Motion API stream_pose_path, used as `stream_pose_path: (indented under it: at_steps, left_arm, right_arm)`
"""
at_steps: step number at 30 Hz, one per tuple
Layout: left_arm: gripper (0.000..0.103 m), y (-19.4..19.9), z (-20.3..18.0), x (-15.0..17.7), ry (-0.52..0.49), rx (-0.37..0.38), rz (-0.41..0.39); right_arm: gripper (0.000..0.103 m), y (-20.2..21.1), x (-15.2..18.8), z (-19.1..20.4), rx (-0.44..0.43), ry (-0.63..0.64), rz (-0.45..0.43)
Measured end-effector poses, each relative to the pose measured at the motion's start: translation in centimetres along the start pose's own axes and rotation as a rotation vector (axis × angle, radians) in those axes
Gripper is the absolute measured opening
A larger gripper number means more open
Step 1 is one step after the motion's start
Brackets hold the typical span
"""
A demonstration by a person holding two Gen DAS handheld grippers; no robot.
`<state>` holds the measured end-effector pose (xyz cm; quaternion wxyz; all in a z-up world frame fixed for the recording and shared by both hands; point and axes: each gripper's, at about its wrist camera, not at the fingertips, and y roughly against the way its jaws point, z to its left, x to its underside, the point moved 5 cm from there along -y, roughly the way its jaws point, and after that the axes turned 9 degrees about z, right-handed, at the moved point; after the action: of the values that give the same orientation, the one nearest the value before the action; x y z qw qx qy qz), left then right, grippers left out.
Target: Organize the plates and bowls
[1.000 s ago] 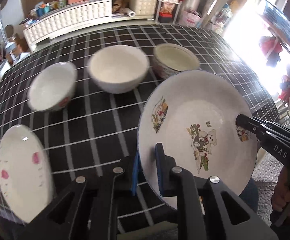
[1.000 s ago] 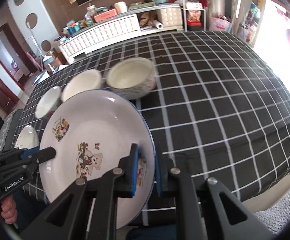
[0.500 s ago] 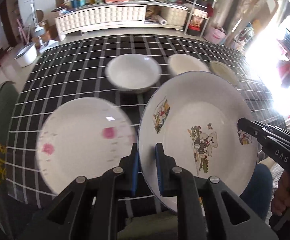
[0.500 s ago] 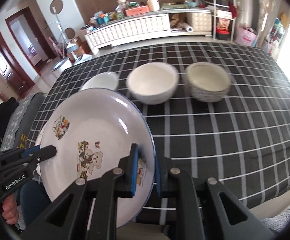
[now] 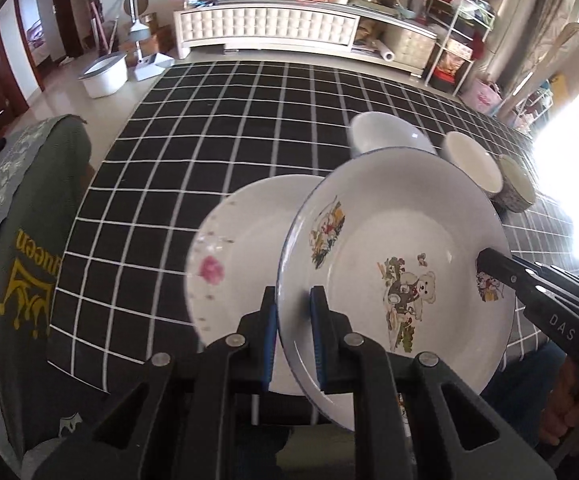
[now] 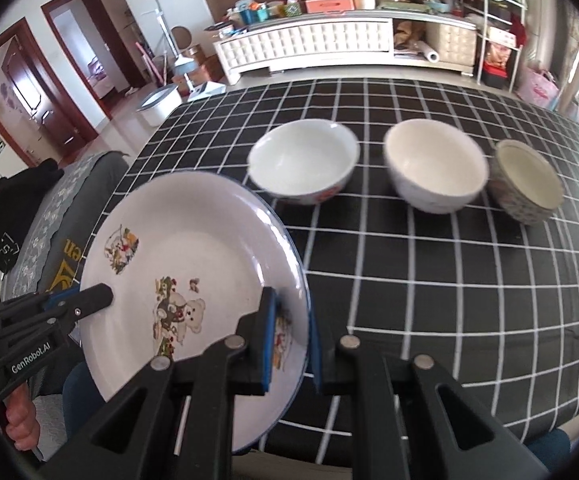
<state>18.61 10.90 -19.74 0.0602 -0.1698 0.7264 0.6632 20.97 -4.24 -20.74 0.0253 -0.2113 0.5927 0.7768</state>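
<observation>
A white cartoon-bear plate (image 5: 401, 256) is held in the air by both grippers. My left gripper (image 5: 293, 336) is shut on its left rim, my right gripper (image 6: 291, 340) on its right rim; the plate also shows in the right wrist view (image 6: 185, 264). Under and left of it a white plate with pink flowers (image 5: 241, 248) lies on the checked table (image 5: 217, 140). Three bowls stand in a row behind: a white bowl with red marks (image 6: 303, 166), a plain white bowl (image 6: 435, 164) and a patterned grey bowl (image 6: 527, 180).
A chair back with a grey-green cover (image 5: 21, 240) stands at the table's left edge. A white cabinet (image 5: 265, 32) with clutter stands beyond the table, and a white tub (image 5: 103, 74) sits on the floor. Bright window light glares at the right.
Both grippers carried the bear plate to the left. The flowered plate now lies partly under it, and the bowls have shifted to the right of the views.
</observation>
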Motion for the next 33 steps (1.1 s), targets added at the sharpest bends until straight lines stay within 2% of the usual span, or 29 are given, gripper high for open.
stream_pose_path:
  at_steps: [15, 33]
  left_arm:
    - [0.014, -2.1, 5.5, 0.6, 0.085, -0.004, 0.047]
    - [0.014, -4.1, 6.8, -0.2, 0.106, -0.018, 0.063]
  right_arm:
    - [0.019, -4.0, -0.3, 4.8, 0.003, 0.087, 0.080]
    - [0.019, -6.3, -1.0, 5.9, 0.031, 0.122, 0.122]
